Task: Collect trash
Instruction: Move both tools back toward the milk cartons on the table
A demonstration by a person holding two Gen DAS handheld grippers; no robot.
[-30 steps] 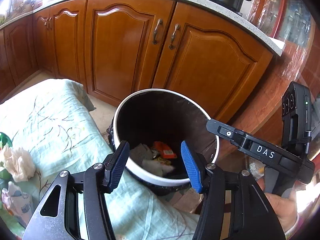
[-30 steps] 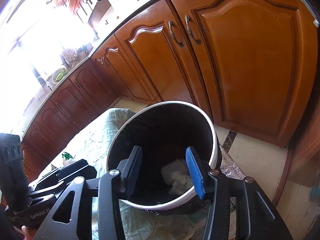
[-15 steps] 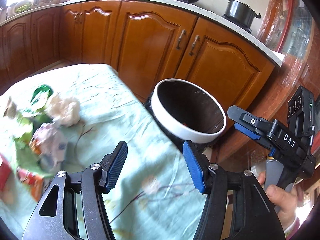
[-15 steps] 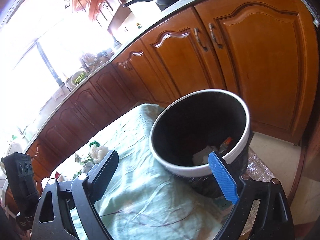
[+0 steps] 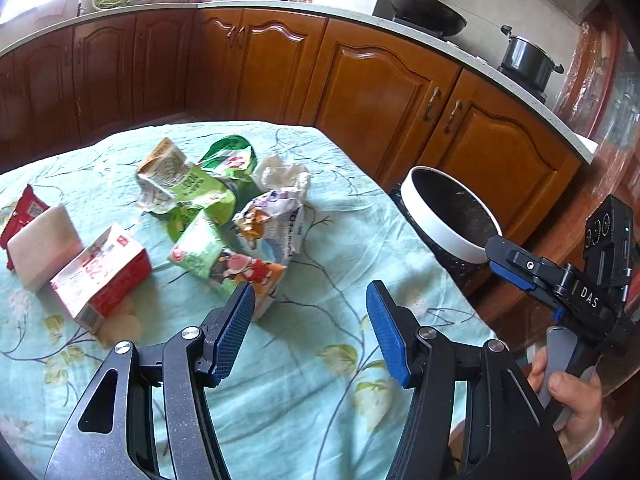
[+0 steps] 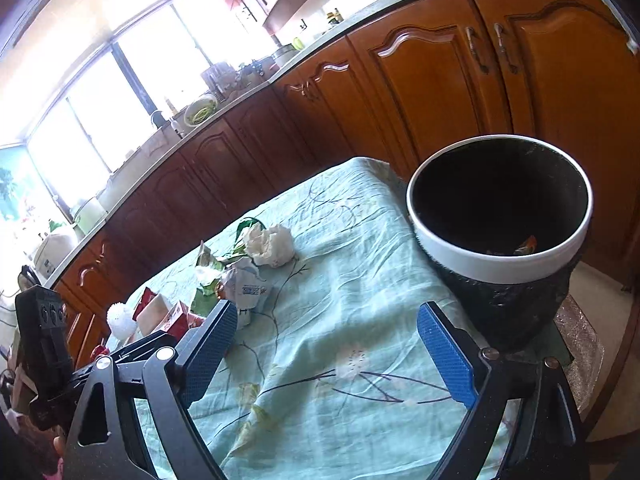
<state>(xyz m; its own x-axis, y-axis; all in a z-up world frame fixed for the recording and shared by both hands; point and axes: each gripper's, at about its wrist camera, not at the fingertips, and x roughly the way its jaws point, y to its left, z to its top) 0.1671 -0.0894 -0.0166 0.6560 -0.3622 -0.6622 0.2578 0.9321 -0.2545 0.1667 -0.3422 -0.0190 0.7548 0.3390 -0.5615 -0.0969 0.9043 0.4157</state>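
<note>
The bin [image 6: 496,268] stands just off the table's [image 5: 320,360] edge. The wrappers [image 5: 224,236] lie heaped mid-table: probably light, crinkly and slippery, best pinched at a raised fold. The tissue wad [image 6: 270,245] beside them looks soft. The right gripper [image 6: 332,344] gapes wide, the left gripper [image 5: 308,320] half open, both empty. Only "DAS" is legible, on the right gripper.

Glossy wooden cabinets [image 5: 372,92] — creased matt cloth [image 5: 320,360] on the table. Wrappers [image 5: 192,192] look shiny; the tissue [image 6: 270,245] — crumpled paper.
</note>
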